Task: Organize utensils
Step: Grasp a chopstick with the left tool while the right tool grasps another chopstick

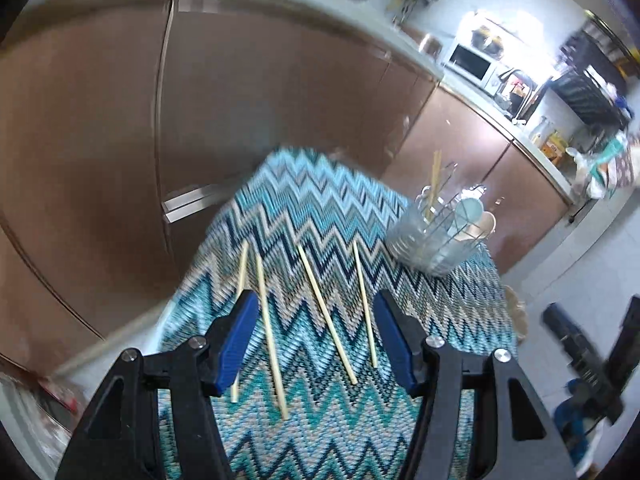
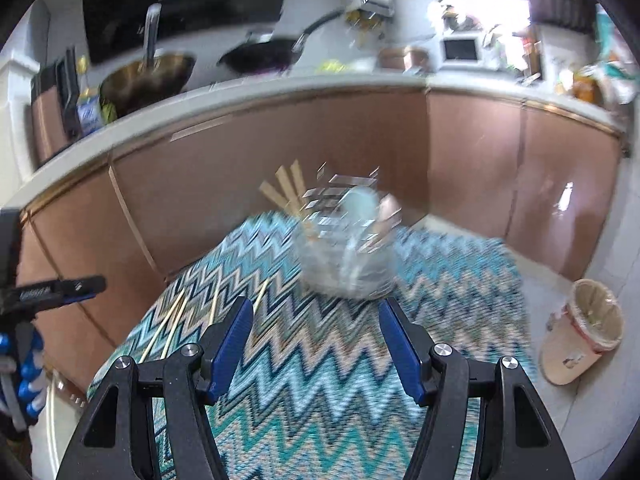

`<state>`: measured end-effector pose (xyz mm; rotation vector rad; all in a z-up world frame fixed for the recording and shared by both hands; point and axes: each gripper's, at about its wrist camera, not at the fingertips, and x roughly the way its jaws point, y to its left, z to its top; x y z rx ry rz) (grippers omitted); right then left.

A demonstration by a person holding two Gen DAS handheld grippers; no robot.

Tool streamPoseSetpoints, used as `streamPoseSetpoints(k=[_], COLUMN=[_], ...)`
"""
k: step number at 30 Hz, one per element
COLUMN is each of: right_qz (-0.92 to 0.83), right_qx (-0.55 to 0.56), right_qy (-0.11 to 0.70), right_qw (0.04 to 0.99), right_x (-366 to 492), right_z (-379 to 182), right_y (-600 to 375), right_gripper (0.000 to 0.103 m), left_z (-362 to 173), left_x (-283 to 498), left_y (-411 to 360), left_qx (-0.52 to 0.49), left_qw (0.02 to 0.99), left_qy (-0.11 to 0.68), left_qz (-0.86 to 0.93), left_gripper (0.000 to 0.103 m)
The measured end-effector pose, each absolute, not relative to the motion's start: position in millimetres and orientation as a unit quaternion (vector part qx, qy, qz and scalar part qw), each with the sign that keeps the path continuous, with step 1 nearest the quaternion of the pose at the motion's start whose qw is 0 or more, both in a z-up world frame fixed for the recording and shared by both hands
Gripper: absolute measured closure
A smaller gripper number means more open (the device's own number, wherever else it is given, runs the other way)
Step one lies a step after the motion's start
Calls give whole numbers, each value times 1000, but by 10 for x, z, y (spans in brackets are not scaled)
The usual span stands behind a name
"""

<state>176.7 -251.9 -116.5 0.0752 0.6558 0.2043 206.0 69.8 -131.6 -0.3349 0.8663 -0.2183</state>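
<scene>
Several pale wooden chopsticks [image 1: 326, 314] lie loose on the zigzag-patterned tablecloth [image 1: 304, 208]. My left gripper [image 1: 316, 308] hovers over them, open, with nothing between its blue fingers [image 1: 236, 344]. At the table's far right a wire utensil holder [image 1: 436, 236] stands with chopsticks and spoons in it. In the right wrist view the holder [image 2: 344, 248] is blurred, straight ahead of my right gripper [image 2: 316, 314], which is open and empty. The loose chopsticks [image 2: 176, 320] show to its left, and the left gripper [image 2: 52, 288] comes in at that view's left edge.
Brown kitchen cabinets [image 1: 260, 92] run close behind the table under a pale counter [image 2: 240, 92] with pans. A lined waste bin [image 2: 580, 336] stands on the floor to the right. The tablecloth [image 2: 320, 380] ends at edges left and right.
</scene>
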Motion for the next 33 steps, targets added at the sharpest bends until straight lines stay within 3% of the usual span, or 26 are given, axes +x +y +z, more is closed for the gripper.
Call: streamPoseSetpoints(k=[4,12,18,23,33], right_qz=[146,199,212,216,207], right_qx=[36,12,-3,-13,-4], right_qy=[368,440,475,498,544], right_qw=[918,876,854,840,813], right_x=[2063,2630,2992,3295,3793], right_z=[-1396,-1763,-2007,-2190,-2551], right_y=[-2301,-1878,-1669,-1510,-1404], right_gripper=[45,55,63,74,86], left_z=[-1584,-2128,-2318,-2485,-2592], left_x=[2425,3028,3274,3440,3571], left_y=[730,781,765,751,728], left_qx=[-175,-186,-176,-173,-156], left_qw=[861,807,792,780,774], left_qy=[467,553,579,596,609], left_qz=[-103,-86,-83,-77,-78], left_gripper=[46,62,73,77,86])
